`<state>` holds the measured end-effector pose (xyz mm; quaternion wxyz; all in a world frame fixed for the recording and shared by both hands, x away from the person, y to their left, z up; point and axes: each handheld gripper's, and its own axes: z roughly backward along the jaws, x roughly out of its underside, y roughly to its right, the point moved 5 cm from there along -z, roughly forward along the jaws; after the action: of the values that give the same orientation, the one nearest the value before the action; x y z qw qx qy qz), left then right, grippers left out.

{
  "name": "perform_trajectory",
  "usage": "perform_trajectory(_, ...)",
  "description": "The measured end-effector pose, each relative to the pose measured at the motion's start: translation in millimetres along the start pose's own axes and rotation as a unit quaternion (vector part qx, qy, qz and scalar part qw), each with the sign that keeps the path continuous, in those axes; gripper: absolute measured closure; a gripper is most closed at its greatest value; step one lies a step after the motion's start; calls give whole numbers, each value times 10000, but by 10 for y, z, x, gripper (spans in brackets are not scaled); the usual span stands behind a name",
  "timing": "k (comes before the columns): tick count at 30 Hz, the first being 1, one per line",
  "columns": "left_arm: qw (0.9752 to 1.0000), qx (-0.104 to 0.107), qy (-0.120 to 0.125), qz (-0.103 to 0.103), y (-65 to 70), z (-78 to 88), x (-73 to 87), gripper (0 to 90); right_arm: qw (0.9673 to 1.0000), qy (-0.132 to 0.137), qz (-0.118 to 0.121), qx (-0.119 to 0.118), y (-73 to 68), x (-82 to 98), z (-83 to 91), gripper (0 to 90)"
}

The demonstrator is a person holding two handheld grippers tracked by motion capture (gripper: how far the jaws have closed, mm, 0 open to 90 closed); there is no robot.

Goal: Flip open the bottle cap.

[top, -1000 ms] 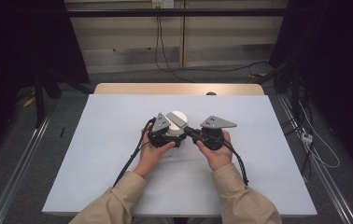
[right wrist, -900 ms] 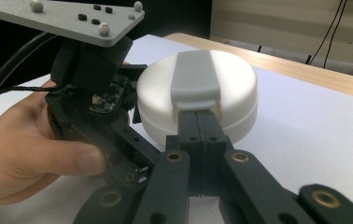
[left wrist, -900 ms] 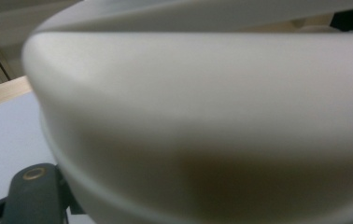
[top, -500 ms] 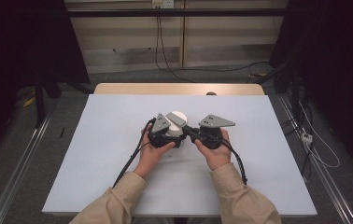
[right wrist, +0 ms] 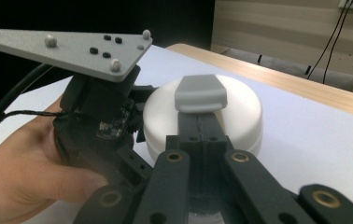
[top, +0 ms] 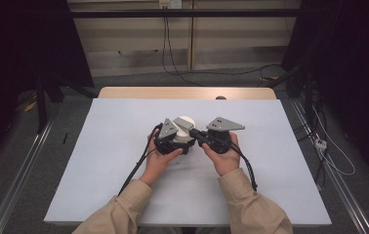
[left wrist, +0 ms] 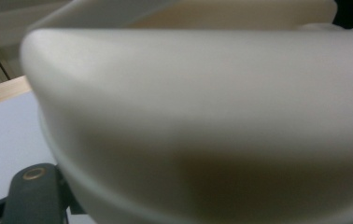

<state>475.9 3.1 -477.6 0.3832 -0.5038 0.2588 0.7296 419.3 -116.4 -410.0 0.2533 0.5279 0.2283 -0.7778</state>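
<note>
The right gripper is being kept squeezed tight on a small grey tab atop the round white container, mid-table, while the left gripper is being clamped on the container's side. Up close in the left gripper view, the container is being blurred into a creamy blob, so that grip is hard to make out.

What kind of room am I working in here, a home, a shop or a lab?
Most likely a lab or recording bay, not a home. A bare white table stands between dark curtains, cables hang down the back wall, and metal floor rails run along both sides.
</note>
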Motion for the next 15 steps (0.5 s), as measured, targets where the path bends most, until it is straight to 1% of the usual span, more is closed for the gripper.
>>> perform_trajectory(8,10000,-4,6,21,6,-3,0,186,10000,33,55,2,-14,-108,-14,900)
perform_trajectory(12,10000,-10,-8,-6,7,-2,0,186,9999,35,103,5,-17,-154,-40,900)
perform_trajectory(15,10000,-13,-6,-6,7,-2,1,186,10000,36,89,15,-19,-170,-62,900)
